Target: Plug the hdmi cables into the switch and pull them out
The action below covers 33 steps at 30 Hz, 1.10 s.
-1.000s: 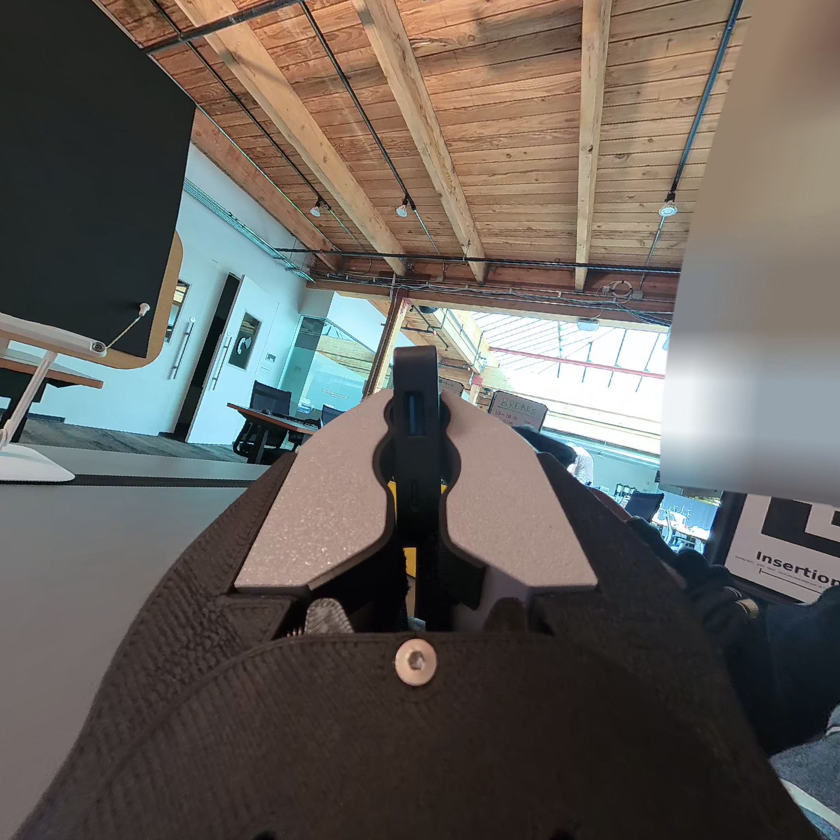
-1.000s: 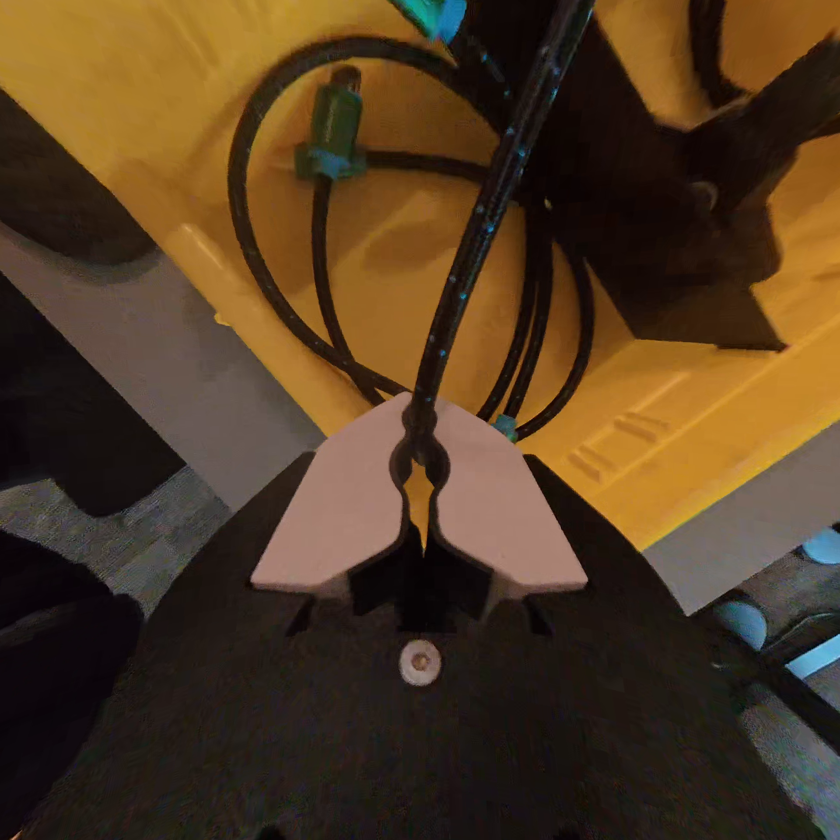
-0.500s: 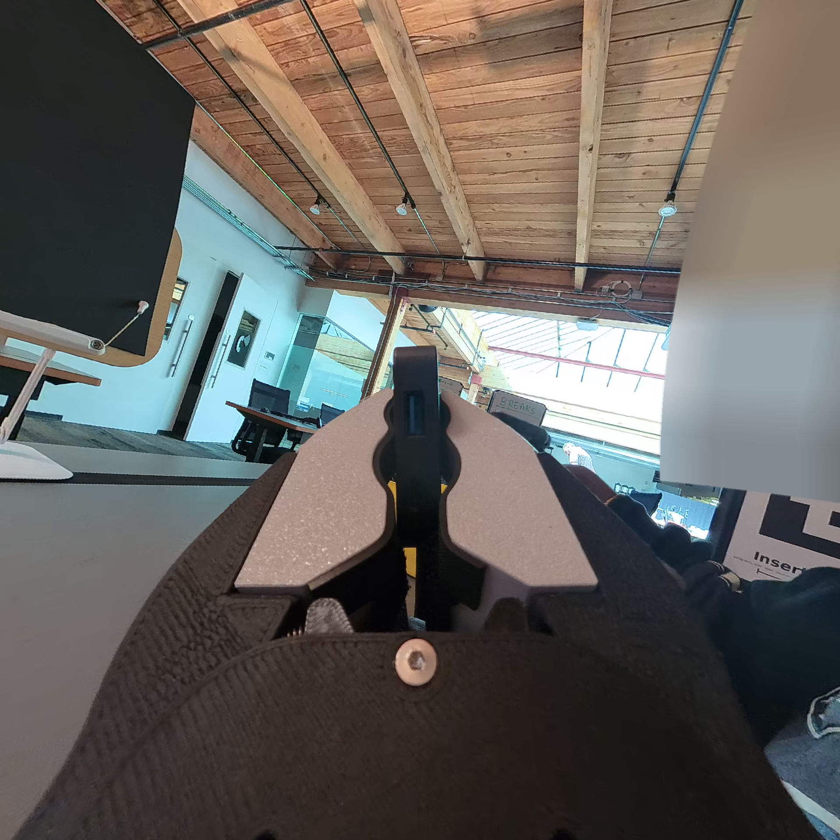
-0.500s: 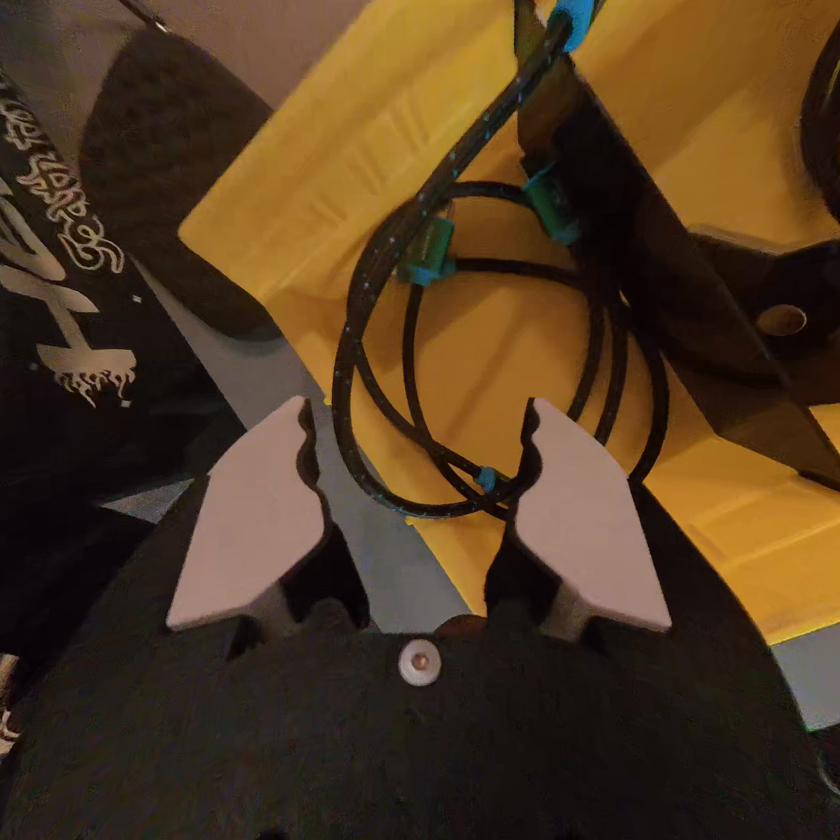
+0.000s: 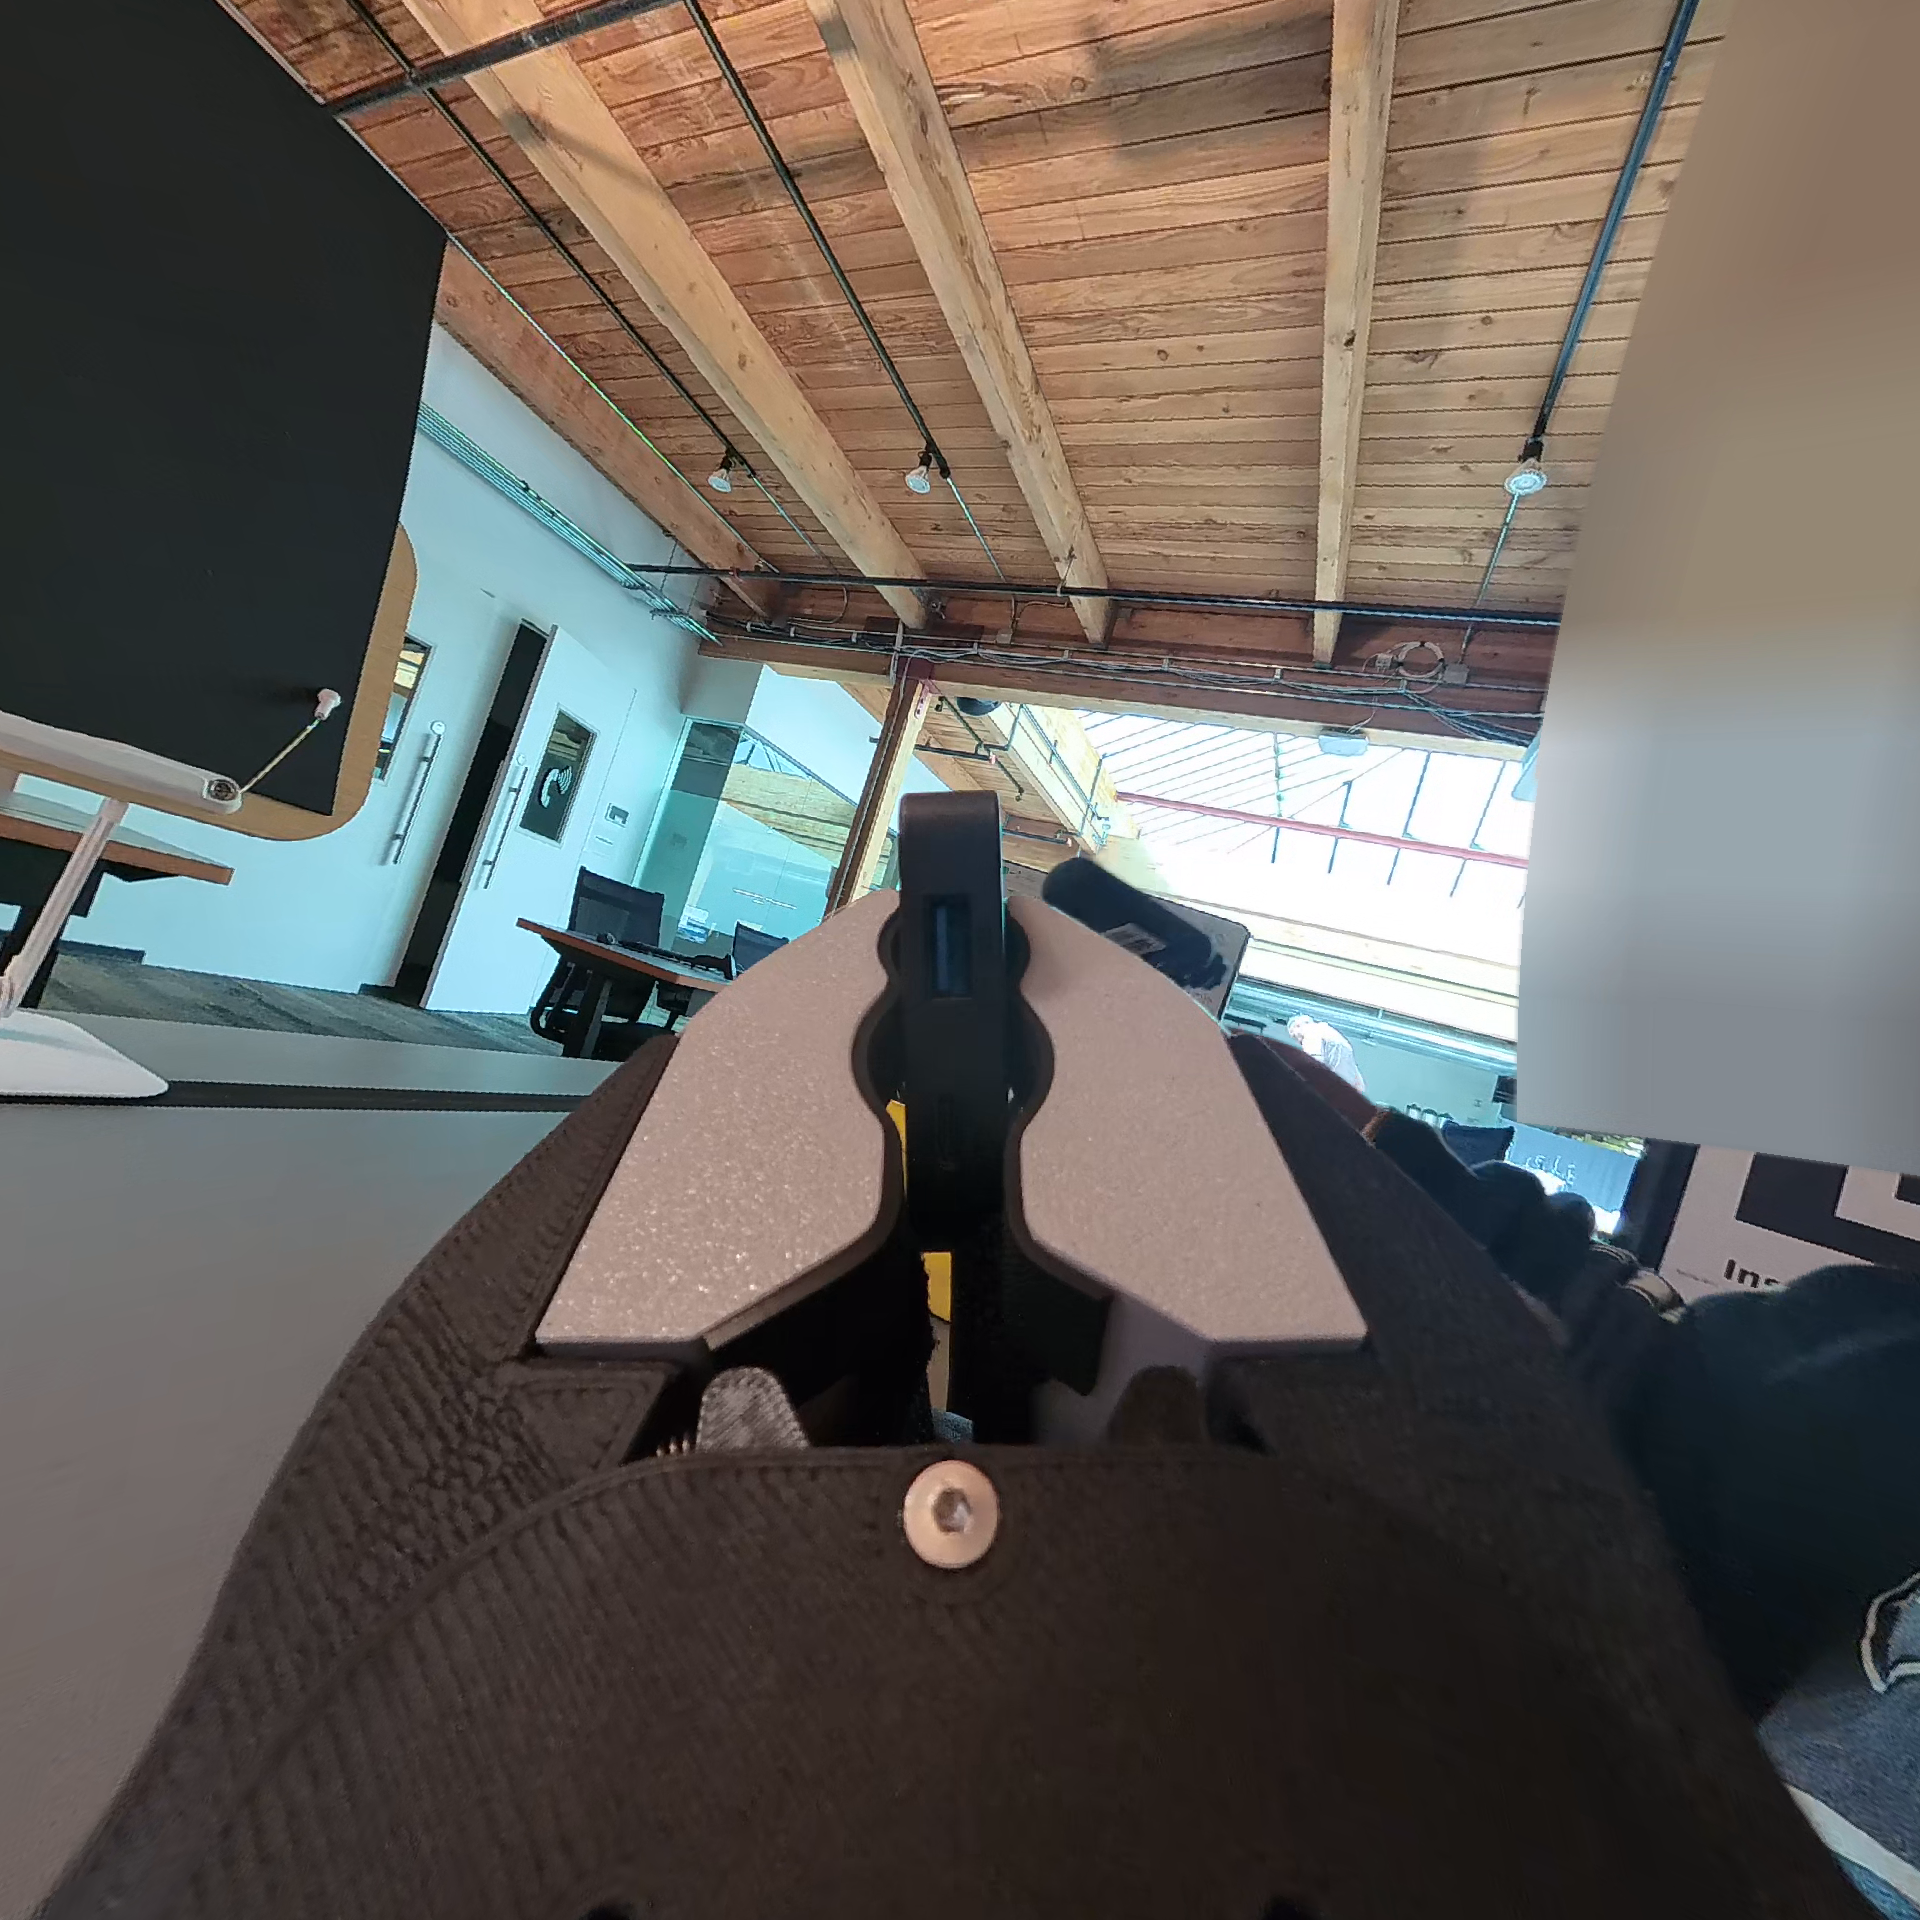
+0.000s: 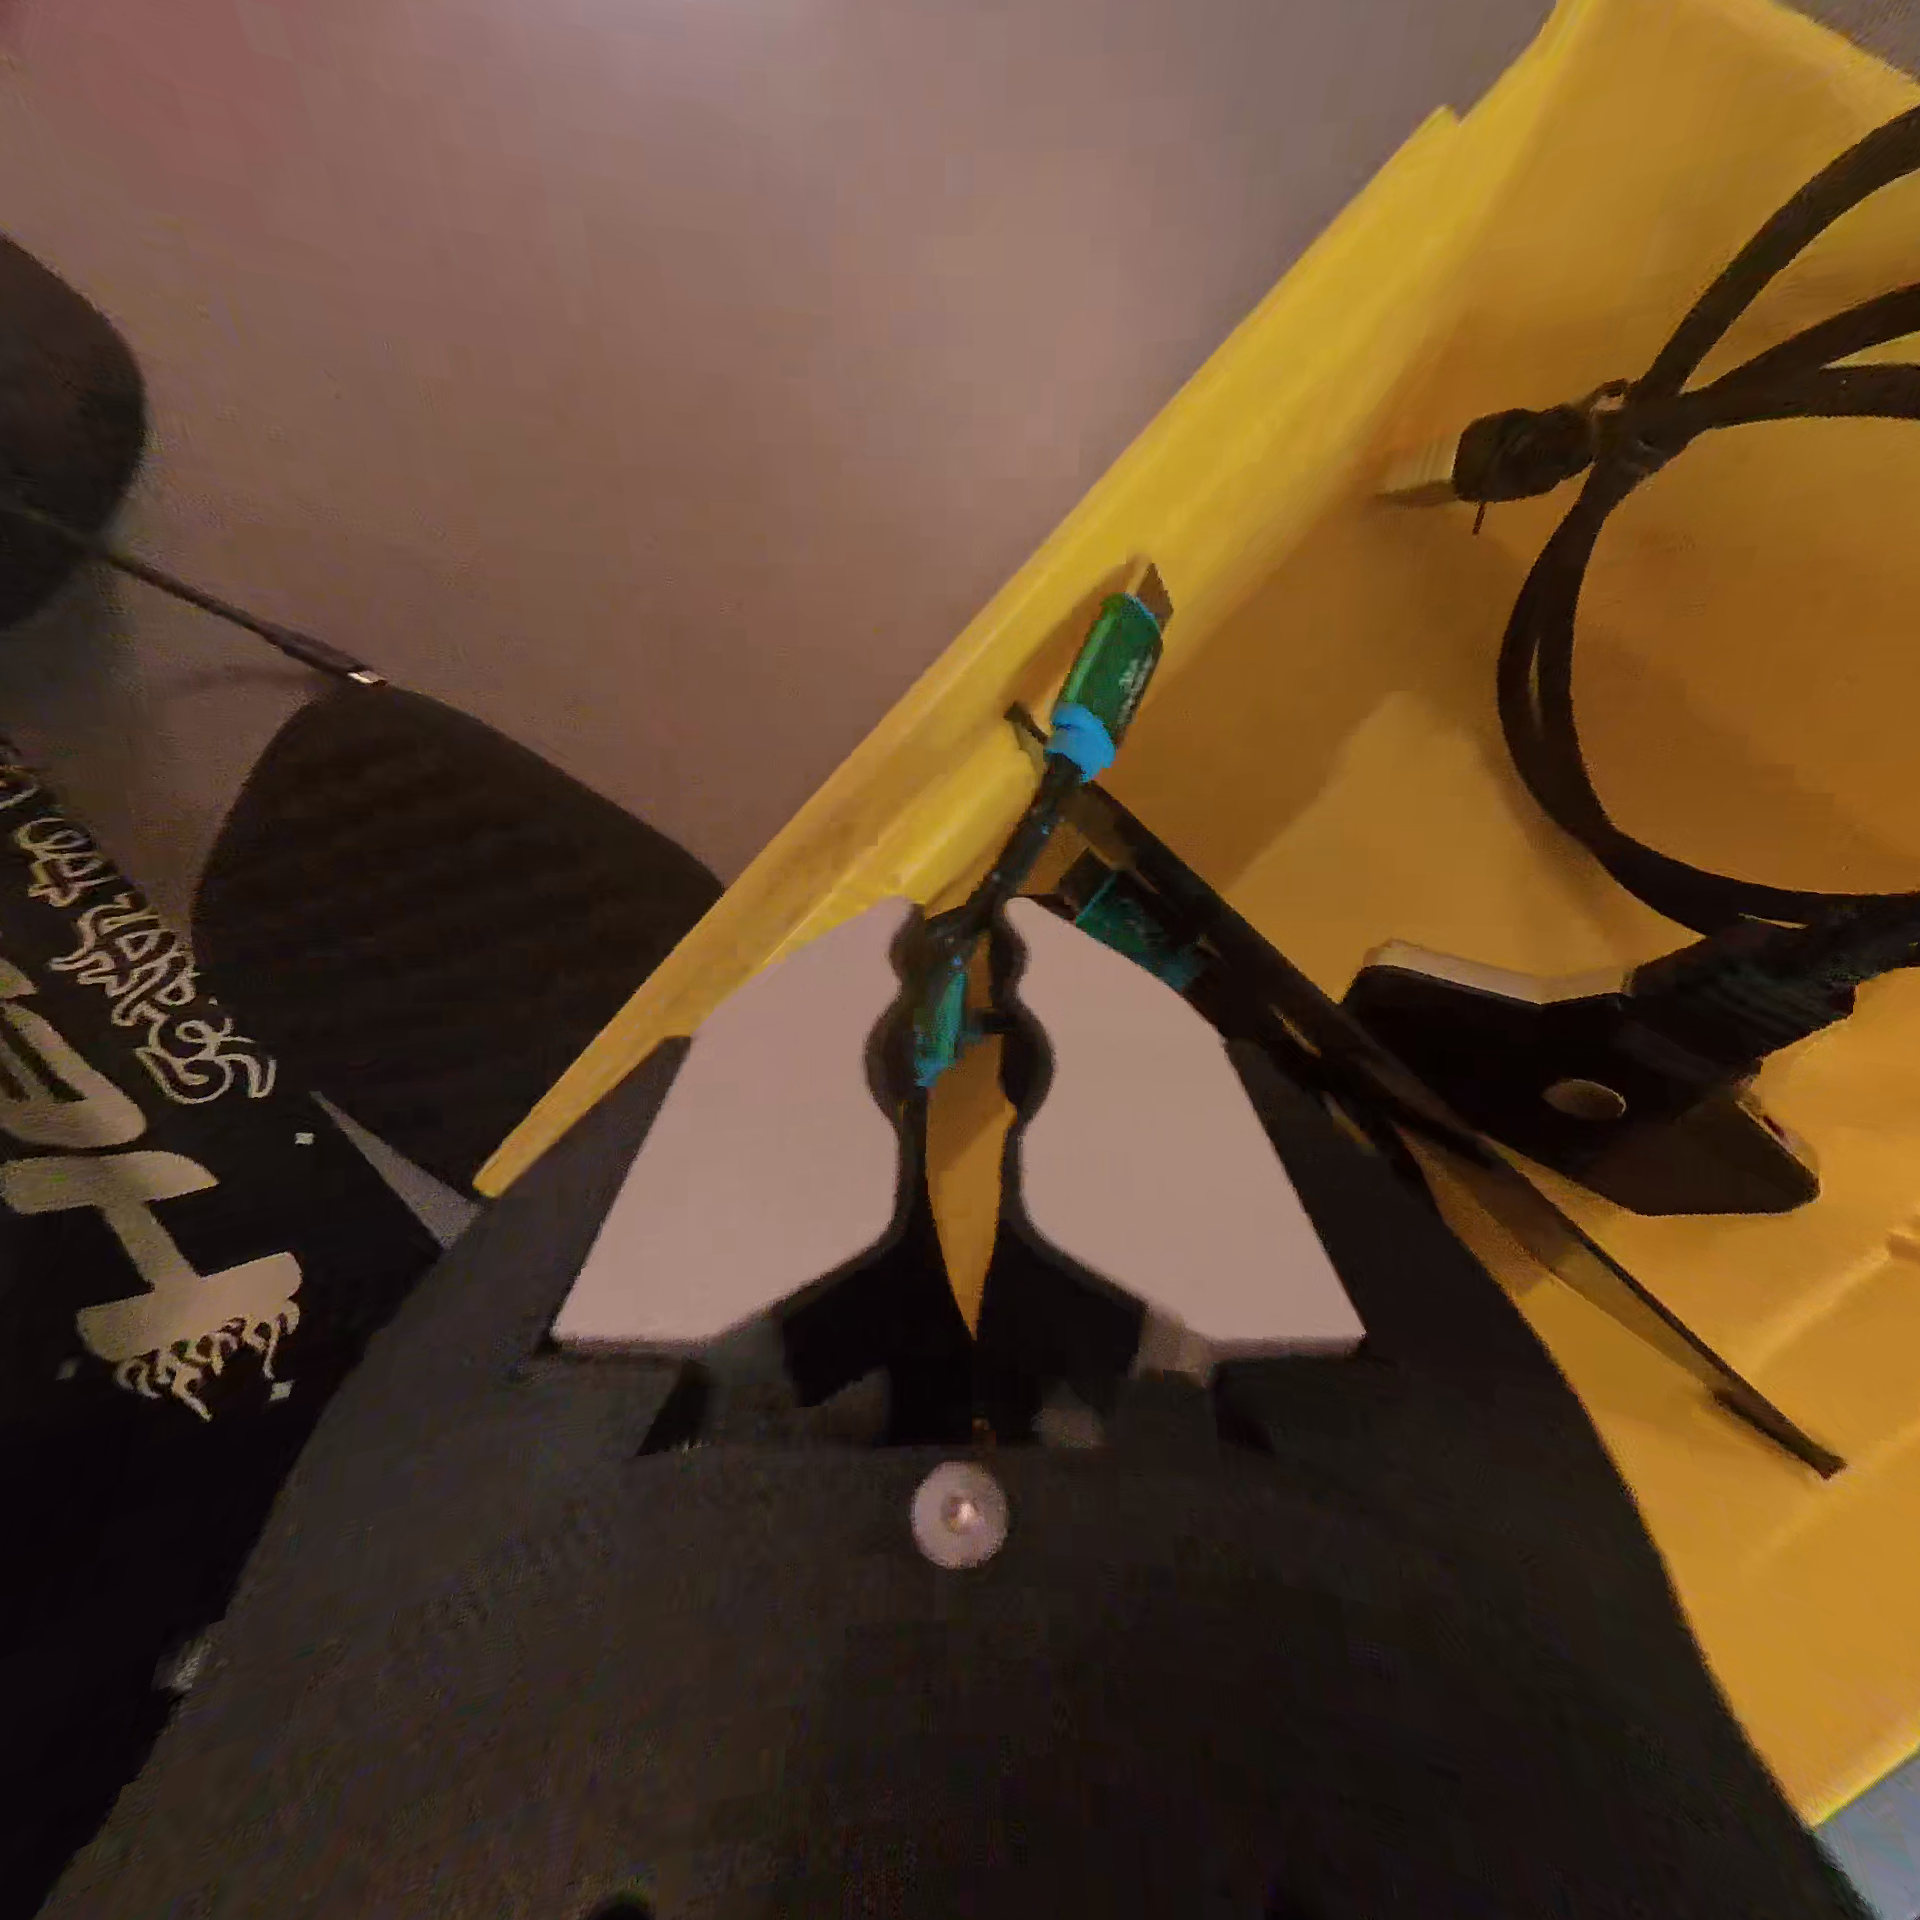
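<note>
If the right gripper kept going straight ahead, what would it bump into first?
Probably the green connector just beyond the right gripper, standing against the yellow tray wall; depth is hard to judge.

Wooden beamed ceiling (image 5: pixel 1039 260), black panel (image 5: pixel 187 395), grey tabletop (image 5: pixel 208 1299).

The left wrist view is bright and sharp: daylight pours through the tall glazed wall (image 5: pixel 1330 831) at the back, blown out to near white, while small ceiling spotlights (image 5: pixel 920 478) glow against the wooden plank ceiling (image 5: pixel 1143 312). The straight beams bend outward toward the picture's borders, a wide-angle effect. A smooth grey blurred patch covers the upper right. The right wrist view is dim, warm-toned and grainy. The yellow plastic tray (image 6: pixel 1714 675) catches the most light; the black braided cable loop (image 6: pixel 1558 727) is softly smeared, and the dark surroundings lose detail.
</note>
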Available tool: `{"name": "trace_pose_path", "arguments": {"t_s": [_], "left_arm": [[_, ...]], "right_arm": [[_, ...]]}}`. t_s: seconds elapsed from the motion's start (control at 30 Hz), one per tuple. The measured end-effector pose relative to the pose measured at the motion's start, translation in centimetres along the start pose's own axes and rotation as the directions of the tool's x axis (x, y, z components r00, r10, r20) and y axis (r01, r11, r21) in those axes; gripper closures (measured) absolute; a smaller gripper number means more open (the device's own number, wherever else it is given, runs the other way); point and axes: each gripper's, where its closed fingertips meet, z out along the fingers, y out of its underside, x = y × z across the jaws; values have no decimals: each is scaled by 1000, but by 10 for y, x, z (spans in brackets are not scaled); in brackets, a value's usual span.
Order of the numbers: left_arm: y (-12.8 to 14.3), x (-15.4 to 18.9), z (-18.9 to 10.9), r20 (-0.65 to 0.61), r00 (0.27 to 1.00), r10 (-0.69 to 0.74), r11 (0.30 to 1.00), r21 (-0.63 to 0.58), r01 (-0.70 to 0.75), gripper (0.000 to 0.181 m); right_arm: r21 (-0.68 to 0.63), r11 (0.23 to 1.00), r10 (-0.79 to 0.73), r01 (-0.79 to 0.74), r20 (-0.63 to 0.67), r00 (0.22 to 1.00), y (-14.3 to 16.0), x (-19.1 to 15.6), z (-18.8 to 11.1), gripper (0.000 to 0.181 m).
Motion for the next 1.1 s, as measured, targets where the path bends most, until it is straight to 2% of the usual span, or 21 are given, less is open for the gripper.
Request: {"name": "trace_pose_path", "arguments": {"t_s": [0.1,0.17,0.27,0.33,0.4,0.47,0.53,0.6,0.63,0.7,0.77,0.87,0.9,1.1], "left_arm": [[-1,-1,0,2,1000,-5,1000,4,5,168],[-1,-1,-1,4,1000,-8,1000,7,8,168],[-1,0,-1,-1,1000,-12,1000,5,12,169],[0,0,-1,-2,1000,-8,1000,3,8,168],[0,0,-1,2,1000,-2,1000,1,2,167],[1,-1,0,4,1000,-4,1000,-3,4,167],[1,-1,0,2,1000,-6,1000,-6,6,169],[1,0,0,2,1000,-3,1000,-4,3,168],[1,0,0,2,1000,-3,1000,-4,3,168],[0,0,0,1,1000,-5,1000,-2,5,168],[0,0,-1,0,1000,-4,1000,-2,4,168],[0,0,-1,1,1000,-8,1000,0,8,168],[-1,0,-1,1,1000,-10,1000,2,10,168],[-1,-1,-1,3,1000,-9,1000,3,9,168]], "right_arm": [[-2,996,-90,90,-13,996,2,-1,-2,181],[-13,991,-135,135,13,991,12,-7,-9,181],[-131,977,-167,165,2,986,45,-2,-6,181],[-172,974,-139,148,64,988,60,-10,7,181],[-100,994,-44,49,59,997,53,-9,10,170],[-5,998,55,-55,46,997,40,-1,0,156],[122,981,150,-150,7,989,23,16,-16,145],[239,947,205,-212,57,977,3,19,-28,142],[273,931,226,-244,97,969,-5,17,-30,142],[236,933,249,-273,130,960,-8,11,-22,139],[167,952,239,-257,123,963,-3,5,-8,141],[105,971,200,-214,130,971,1,-2,6,166],[95,980,162,-175,132,978,3,-5,6,169],[37,997,-68,67,25,997,26,-13,-9,171]]}}
